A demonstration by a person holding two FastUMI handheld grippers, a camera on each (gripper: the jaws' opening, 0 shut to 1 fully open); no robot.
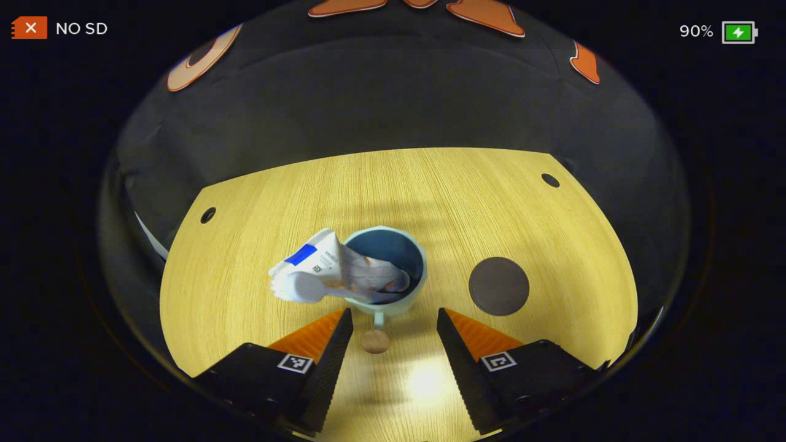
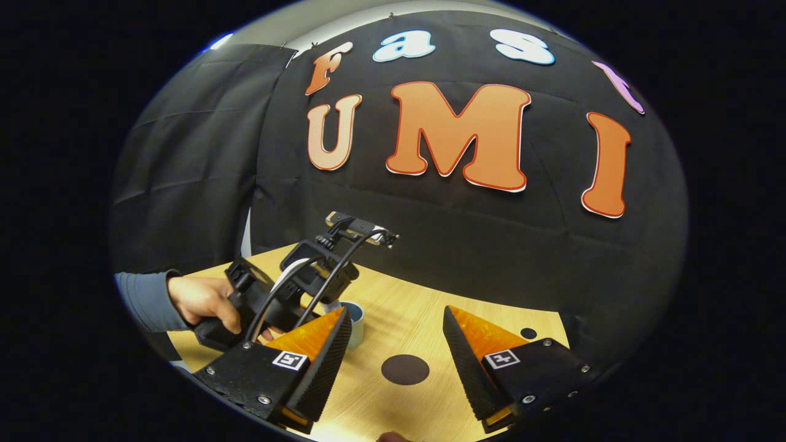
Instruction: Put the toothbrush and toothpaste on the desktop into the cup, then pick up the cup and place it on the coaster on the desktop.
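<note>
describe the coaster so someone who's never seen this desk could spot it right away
On the pale wooden desktop, look just to the right of the cup in the left gripper view. The coaster is the flat, dark round disc lying apart from the cup, with nothing on it.

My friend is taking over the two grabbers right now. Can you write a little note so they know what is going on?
Left gripper: open, holding nothing, fingers pointed at the cup from just in front of its handle.
Right gripper: open, holding nothing, up above the table and off to the side.
The toothpaste is in the cup, its end sticking out over the rim. I cannot make out the toothbrush.
The cup stands on the table beside the coaster, not on it.
Done: toothpaste in.
Left: check for the toothbrush, then grab the cup and set it on the coaster.
</note>
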